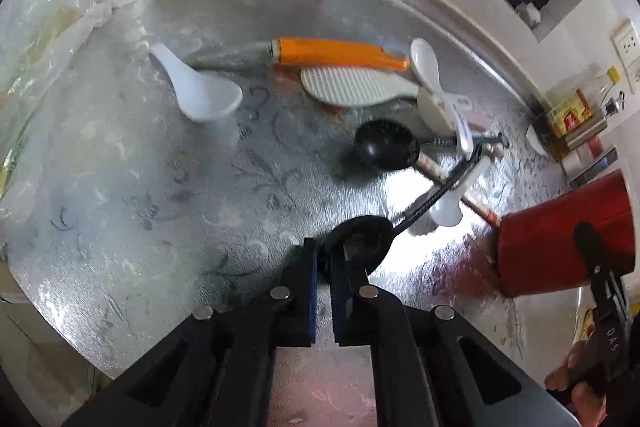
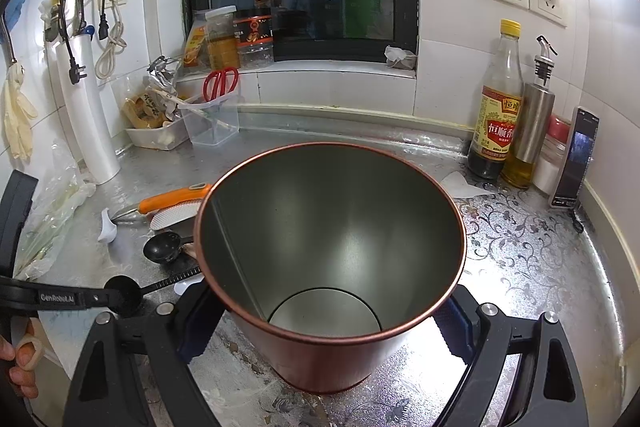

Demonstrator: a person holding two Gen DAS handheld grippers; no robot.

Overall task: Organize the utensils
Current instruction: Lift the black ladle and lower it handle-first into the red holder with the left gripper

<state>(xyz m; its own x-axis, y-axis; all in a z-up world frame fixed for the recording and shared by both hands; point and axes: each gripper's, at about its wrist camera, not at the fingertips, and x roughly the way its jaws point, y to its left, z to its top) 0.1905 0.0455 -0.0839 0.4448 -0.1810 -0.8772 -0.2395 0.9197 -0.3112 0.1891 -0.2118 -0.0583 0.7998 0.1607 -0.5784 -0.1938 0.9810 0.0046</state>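
Starting at the left, the white soup spoon (image 1: 200,93), the orange-handled knife (image 1: 340,53) and the ribbed rice paddle (image 1: 352,89) are left lying loose on the foil-covered counter (image 1: 140,187), so those can wait. In the middle, the black spoon (image 1: 362,237) is pinched by its bowl in the left gripper (image 1: 324,267), jaws nearly together on it, handle trailing off to the right. Over on the right, the red canister (image 2: 332,255) is clamped upright-ish between the right gripper (image 2: 320,331) jaws, mouth open and empty. Probably best if the spoon is lifted clear, swung over the rim and dropped handle-first, so nothing gets knocked.
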